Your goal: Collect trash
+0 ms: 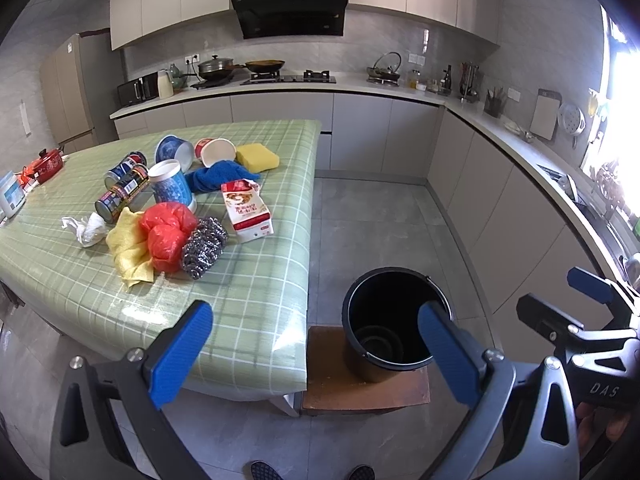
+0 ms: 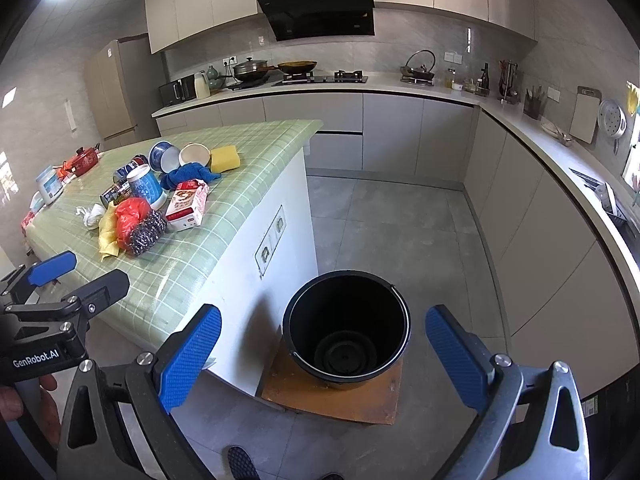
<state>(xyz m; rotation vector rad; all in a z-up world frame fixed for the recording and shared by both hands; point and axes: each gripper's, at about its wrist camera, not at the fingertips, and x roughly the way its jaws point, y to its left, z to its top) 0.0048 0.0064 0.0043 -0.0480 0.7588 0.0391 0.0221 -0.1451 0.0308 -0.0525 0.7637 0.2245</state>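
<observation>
- Blue pads on both my tools stand spread wide with nothing between them: the left gripper (image 1: 316, 348) hangs over the near table edge and the right gripper (image 2: 324, 356) hangs over the black bucket (image 2: 348, 332), so no trash is taken yet
- Trash lies heaped mid-table (image 1: 248, 304): red plastic bag (image 1: 168, 236), crumpled tissue (image 1: 90, 228), torn carton (image 1: 248, 212), cans (image 1: 120, 196) and tipped cups (image 1: 172, 188), all well apart from the bucket, which stands on a low wooden stool (image 2: 332, 400) just beside the table end
- I judge sorting is the main risk: steel scourer (image 1: 204, 248) and yellow cloth (image 1: 128, 252) touch the red bag, and a wide grab could drag them along
- Cans lie on their sides; a nudge could roll them off the edge
- Tissue and bag are soft, so a shallow pinch may slip
- Bucket sits near the stool's edge; a clumsy drop or a knock could tip it
</observation>
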